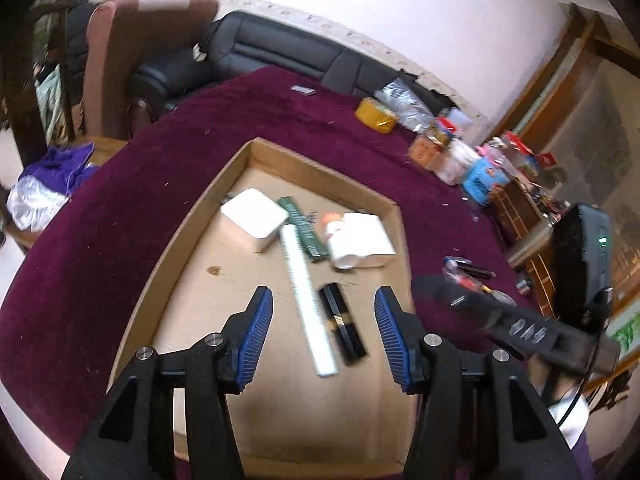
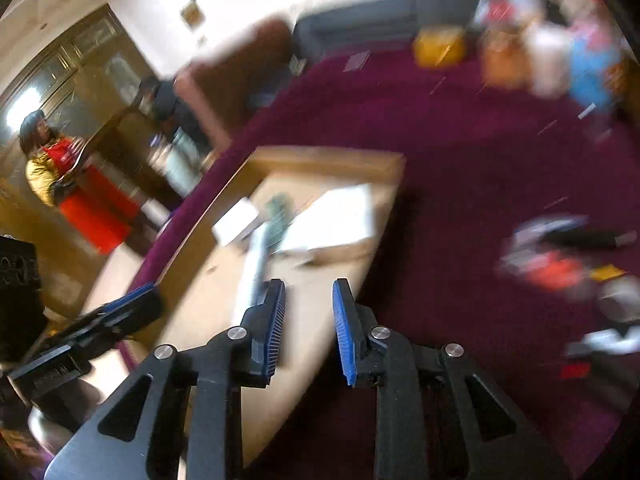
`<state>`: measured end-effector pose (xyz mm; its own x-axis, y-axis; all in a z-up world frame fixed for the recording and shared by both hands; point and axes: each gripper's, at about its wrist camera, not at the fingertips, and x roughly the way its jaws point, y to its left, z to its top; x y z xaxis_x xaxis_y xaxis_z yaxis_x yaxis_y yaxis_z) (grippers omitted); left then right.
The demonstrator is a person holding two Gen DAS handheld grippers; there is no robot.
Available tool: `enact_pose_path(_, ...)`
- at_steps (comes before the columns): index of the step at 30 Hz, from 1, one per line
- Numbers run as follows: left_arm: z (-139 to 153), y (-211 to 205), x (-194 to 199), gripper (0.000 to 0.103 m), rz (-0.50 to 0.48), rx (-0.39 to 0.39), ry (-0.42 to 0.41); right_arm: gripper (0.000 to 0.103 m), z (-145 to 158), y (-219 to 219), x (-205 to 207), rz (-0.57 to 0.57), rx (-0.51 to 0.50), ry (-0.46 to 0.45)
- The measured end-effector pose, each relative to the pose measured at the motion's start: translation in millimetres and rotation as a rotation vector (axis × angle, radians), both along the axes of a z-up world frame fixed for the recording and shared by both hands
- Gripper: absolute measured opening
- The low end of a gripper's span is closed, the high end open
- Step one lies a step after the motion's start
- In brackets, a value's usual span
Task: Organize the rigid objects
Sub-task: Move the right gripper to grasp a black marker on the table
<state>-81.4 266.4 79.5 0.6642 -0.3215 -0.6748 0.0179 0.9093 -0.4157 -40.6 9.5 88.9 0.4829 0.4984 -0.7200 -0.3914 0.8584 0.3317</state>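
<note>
In the cardboard tray (image 1: 192, 216), 1 of each except boxes: 2 white boxes (image 1: 256, 218) (image 1: 370, 236), 1 green box (image 1: 304, 228), 1 long white tube (image 1: 306, 296), 1 black lipstick-type case (image 1: 342, 326), 1 white bottle w/ orange cap (image 1: 338, 240). On the cloth: 1 yellow tape roll (image 1: 376, 116); approx 4 jars (image 1: 428, 148), blurred. Small pile at right (image 1: 472, 272): count unclear.

— Left tool (image 1: 324, 304)? Spread wide at lower centre of its own view, blue pads (image 1: 256, 336) facing, nothing between them.

— Right tool (image 2: 309, 292)? Narrower gap, empty too, lower centre of its view; also seen blurred at right of the left view.
</note>
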Motion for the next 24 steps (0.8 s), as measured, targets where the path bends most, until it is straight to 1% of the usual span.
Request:
enact_pose_path(1, 3.0, -5.7, -3.2, 0.049, -0.012, 0.0, -0.012, 0.044, 8.0, -21.8, -7.5, -0.028, -0.034, -0.06)
enact_pose_path(2, 7.3, -16.1, -9.0, 0.053, -0.035, -0.006, -0.031, 0.067, 13.0, -44.1, -13.4, -0.054, -0.068, -0.106)
enact_pose_path(3, 9.7, -23.1, -13.0, 0.058, -0.056, -0.014, -0.043, 0.071, 14.5, -71.1, -18.4, -0.106, -0.118, -0.128)
enact_pose_path(4, 12.0, -31.2, -17.5, 0.059, -0.08, -0.024, -0.053, 0.071, 14.0, -95.2, -20.5, -0.163, -0.158, -0.129)
enact_pose_path(5, 13.7, -43.2, -21.5, 0.059, -0.11, -0.035, -0.061, 0.071, 10.3, -122.2, -21.9, -0.221, -0.186, -0.109)
enact_pose_path(6, 14.2, -53.4, -24.1, 0.059, -0.136, -0.045, -0.063, 0.071, 2.4, -156.5, -22.9, -0.283, -0.179, -0.058)
enact_pose_path(8, 12.5, -77.4, -28.7, 0.059, -0.19, -0.063, -0.063, 0.071, -13.8, -208.6, -26.7, -0.386, -0.121, 0.032)
enact_pose_path(11, 4.5, -110.6, -31.9, 0.059, -0.252, -0.063, -0.043, 0.071, -41.7, -257.6, -31.5, -0.481, -0.056, 0.11)
enact_pose_path(13, -2.3, -125.4, -32.7, 0.059, -0.273, -0.053, -0.013, 0.071, -56.8, -270.3, -30.8, -0.513, -0.023, 0.145)
enact_pose_path(14, -5.7, -132.2, -33.1, 0.059, -0.284, -0.048, 0.003, 0.073, -61.7, -271.8, -31.2, -0.512, 0.01, 0.167)
enact_pose_path(15, -8.1, -137.3, -33.6, 0.059, -0.289, -0.038, 0.013, 0.072, -63.9, -270.4, -33.2, -0.515, 0.034, 0.165)
enact_pose_path(16, -8.9, -140.5, -34.6, 0.059, -0.29, -0.025, 0.018, 0.072, -62.6, -264.8, -34.9, -0.507, 0.034, 0.148)
enact_pose_path(18, -10.4, -145.0, -37.1, 0.059, -0.283, 0.003, 0.023, 0.073, -63.2, -245.0, -37.0, -0.438, 0.104, 0.173)
enact_pose_path(20, -12.3, -145.2, -38.9, 0.059, -0.27, 0.011, 0.034, 0.073, -65.3, -220.9, -39.4, -0.369, 0.17, 0.199)
enact_pose_path(22, -12.6, -145.9, -40.5, 0.059, -0.261, 0.01, 0.041, 0.073, -66.4, -187.8, -42.2, -0.299, 0.166, 0.191)
enact_pose_path(24, -12.8, -147.2, -41.7, 0.059, -0.259, 0.022, 0.042, 0.073, -68.2, -161.7, -41.7, -0.219, 0.193, 0.209)
